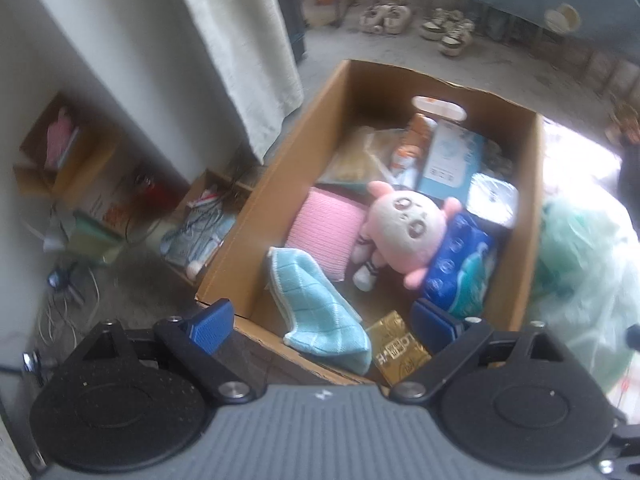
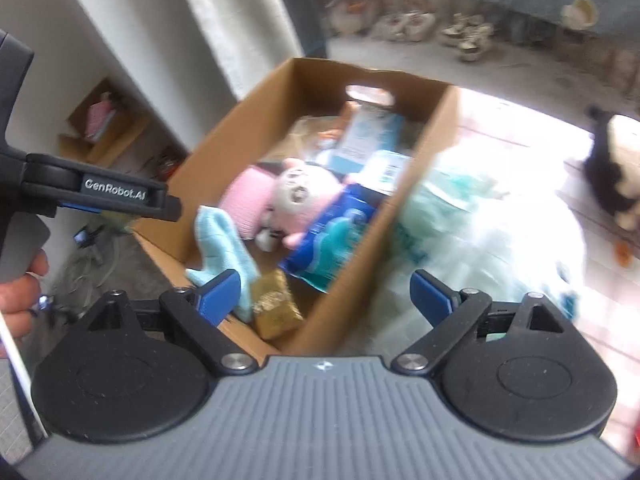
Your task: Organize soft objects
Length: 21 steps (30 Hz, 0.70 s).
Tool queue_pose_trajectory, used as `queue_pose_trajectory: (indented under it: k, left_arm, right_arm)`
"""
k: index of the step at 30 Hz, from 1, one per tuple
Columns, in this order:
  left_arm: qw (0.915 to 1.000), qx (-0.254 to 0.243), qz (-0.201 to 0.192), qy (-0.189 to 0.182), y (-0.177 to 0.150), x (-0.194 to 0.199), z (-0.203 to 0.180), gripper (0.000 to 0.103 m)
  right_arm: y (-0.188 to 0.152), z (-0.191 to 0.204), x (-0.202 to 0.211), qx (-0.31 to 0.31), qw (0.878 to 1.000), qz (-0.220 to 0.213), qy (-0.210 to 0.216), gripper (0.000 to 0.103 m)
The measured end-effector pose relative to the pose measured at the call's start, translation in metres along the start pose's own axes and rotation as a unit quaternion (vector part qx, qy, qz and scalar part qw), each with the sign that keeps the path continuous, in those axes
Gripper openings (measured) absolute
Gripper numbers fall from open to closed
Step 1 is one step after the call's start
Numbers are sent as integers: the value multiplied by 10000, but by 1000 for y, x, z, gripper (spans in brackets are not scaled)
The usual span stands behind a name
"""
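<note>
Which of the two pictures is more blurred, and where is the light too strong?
Right wrist view: stronger motion blur, smearing the pink plush toy and blue pack in the cardboard box; the floor at right is washed out white. Left wrist view: sharper, plush face readable, glare only past the box's right wall; fisheye bends both.

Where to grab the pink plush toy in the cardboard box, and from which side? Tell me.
Grip the pink plush toy across its round head, coming from above. It lies face up on top of the other things in the cardboard box, and the box walls block a sideways approach. The pink knitted pad and blue pack crowd its sides.
</note>
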<state>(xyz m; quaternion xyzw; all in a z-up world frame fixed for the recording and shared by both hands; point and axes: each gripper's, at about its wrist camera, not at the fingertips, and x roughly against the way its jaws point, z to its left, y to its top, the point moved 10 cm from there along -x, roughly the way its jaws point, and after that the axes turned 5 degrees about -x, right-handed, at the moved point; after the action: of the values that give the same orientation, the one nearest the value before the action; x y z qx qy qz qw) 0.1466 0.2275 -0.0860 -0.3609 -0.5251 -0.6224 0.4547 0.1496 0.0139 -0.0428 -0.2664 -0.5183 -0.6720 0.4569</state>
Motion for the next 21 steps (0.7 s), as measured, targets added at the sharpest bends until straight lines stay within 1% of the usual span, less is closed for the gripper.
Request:
queue_pose_trajectory:
  k: [3,6,9,12,16,18,21]
  left_arm:
    - [9992,-373,-112,55,-10,10,-21,96]
    - [9983,-568,-91,9,-21,16,-41,96]
    - [9972,-750,-69,-5,-29,23,-55,96]
    - [9961,-867,-75,-121,-35,30,-67,96]
    - [9932,-1116,78,-321,-47,37,-82,96]
    - [9904,-1296,182,-452,-54,40,-92,96]
    - [9872,-1463,197,-606,-61,44,-103,96]
  right_arm:
    - [-14,-22,25,-320,9990,-179,-260,102]
    - [-26,-37,38,-443,9973,-268,-527,102]
    - [-35,-48,50,-602,9954,-263,-698,102]
    - [-45,-58,64,-810,9918,-226,-963,102]
    - [-56,-67,86,-1033,9862,-218,-1279,102]
    - [-62,-71,92,-1097,9838,-101,-1414,102]
    - [-67,-77,99,-1250,9796,55,-1571,102]
